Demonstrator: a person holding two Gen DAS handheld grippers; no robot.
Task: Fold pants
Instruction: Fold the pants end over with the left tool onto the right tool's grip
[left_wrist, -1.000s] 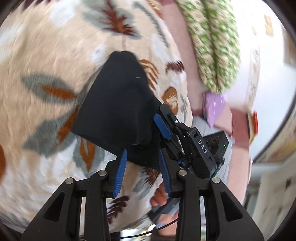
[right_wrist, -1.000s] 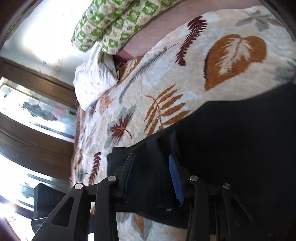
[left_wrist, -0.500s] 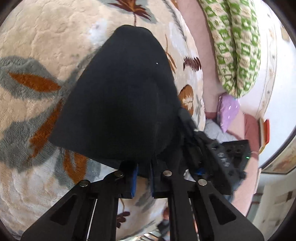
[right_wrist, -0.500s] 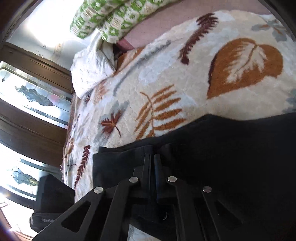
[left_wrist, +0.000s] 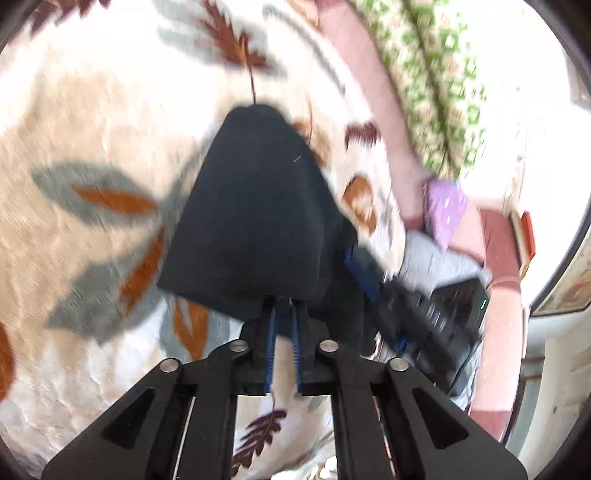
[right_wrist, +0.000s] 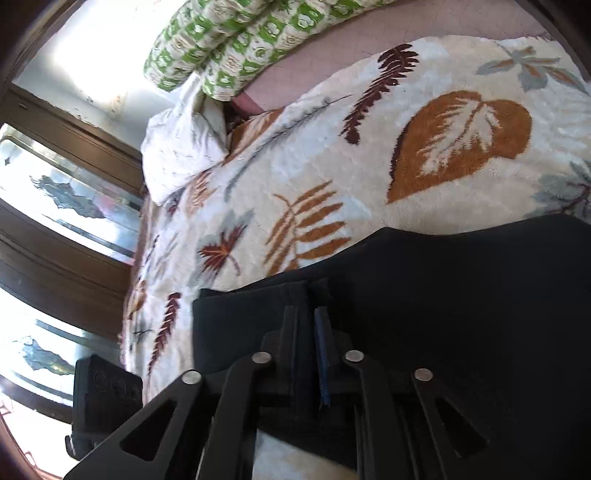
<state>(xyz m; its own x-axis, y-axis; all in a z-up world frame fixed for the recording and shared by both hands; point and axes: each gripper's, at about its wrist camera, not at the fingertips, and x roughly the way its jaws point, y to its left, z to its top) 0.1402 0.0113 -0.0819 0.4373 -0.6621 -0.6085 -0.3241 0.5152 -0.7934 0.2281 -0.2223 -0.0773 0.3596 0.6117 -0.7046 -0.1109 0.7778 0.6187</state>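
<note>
The black pants lie on a leaf-patterned blanket on a bed. My left gripper is shut on the near edge of the pants, which stretch away from it in a tapering shape. My right gripper is shut on another edge of the same pants, which fill the lower right of the right wrist view. The right gripper also shows in the left wrist view, just right of the pants, blurred.
A green patterned pillow and a white pillow lie at the head of the bed. A lilac item and grey cloth sit at the bed's right side. Dark wood-framed windows line the left.
Both grippers closed from open onto the pants' edge. The left view has since pulled back and up, so the pants look smaller and the image is blurred.
</note>
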